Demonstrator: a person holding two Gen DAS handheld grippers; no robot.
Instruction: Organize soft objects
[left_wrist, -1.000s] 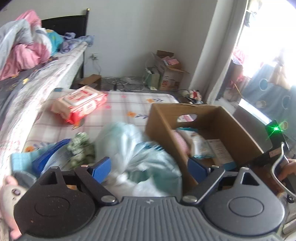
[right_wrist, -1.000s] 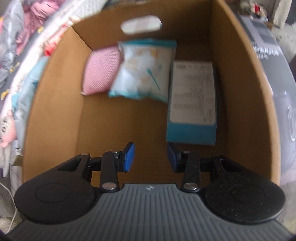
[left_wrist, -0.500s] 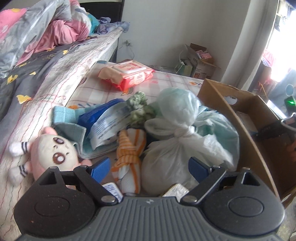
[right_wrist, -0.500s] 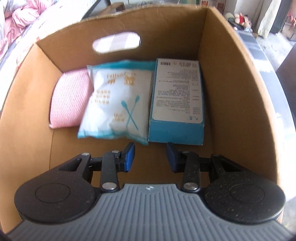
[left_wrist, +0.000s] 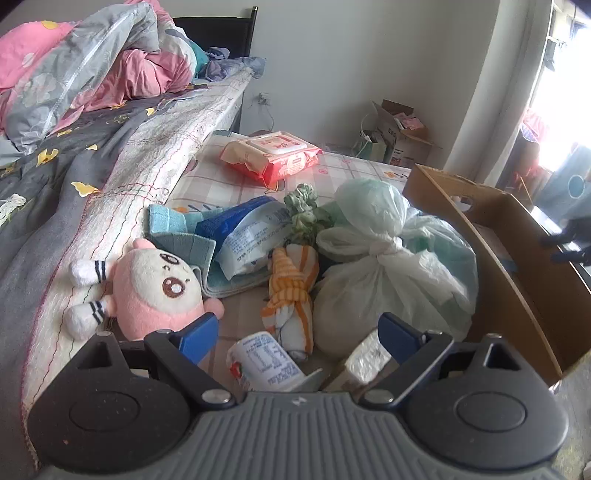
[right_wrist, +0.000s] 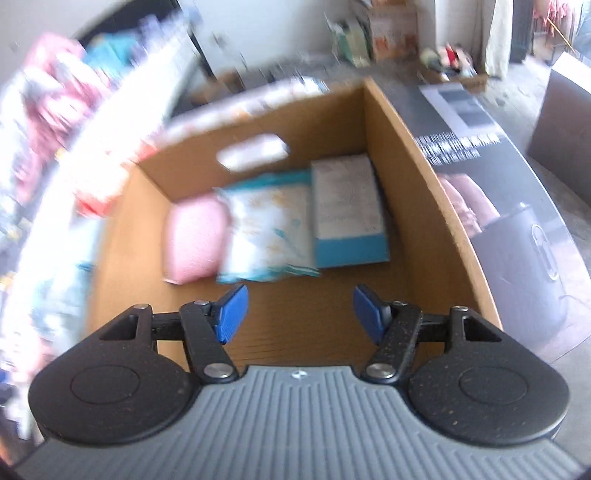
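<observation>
The left gripper (left_wrist: 297, 332) hangs wide open and empty over a pile of soft things beside the cardboard box (left_wrist: 517, 258). The right gripper (right_wrist: 297, 310) is also spread wide with nothing in it, above the open box (right_wrist: 406, 155).

The knotted plastic bag (left_wrist: 388, 266) leans against the box's wall, and it is slippery and bulky: a pinch on loose film could tear it or let it slide out on the way over, and dragging it could shove the box sideways. The rolled orange-striped cloth (left_wrist: 291, 291) touches the bag, so a careless close might catch both. A small white container (left_wrist: 264, 362) and a foil-wrapped block (left_wrist: 365, 360) lie just under the fingers and could be nudged.

Only the left view shows the pile: the pink plush toy (left_wrist: 155, 288), the blue pouch (left_wrist: 247, 236) and the red wipes pack (left_wrist: 273, 155) farther from the box. Only the right view, though blurred, shows the box's inside: a pink pad (right_wrist: 195, 240), a cotton-swab packet (right_wrist: 266, 229) and a teal carton (right_wrist: 347, 210) lined up at the far wall, with bare floor nearer.
</observation>
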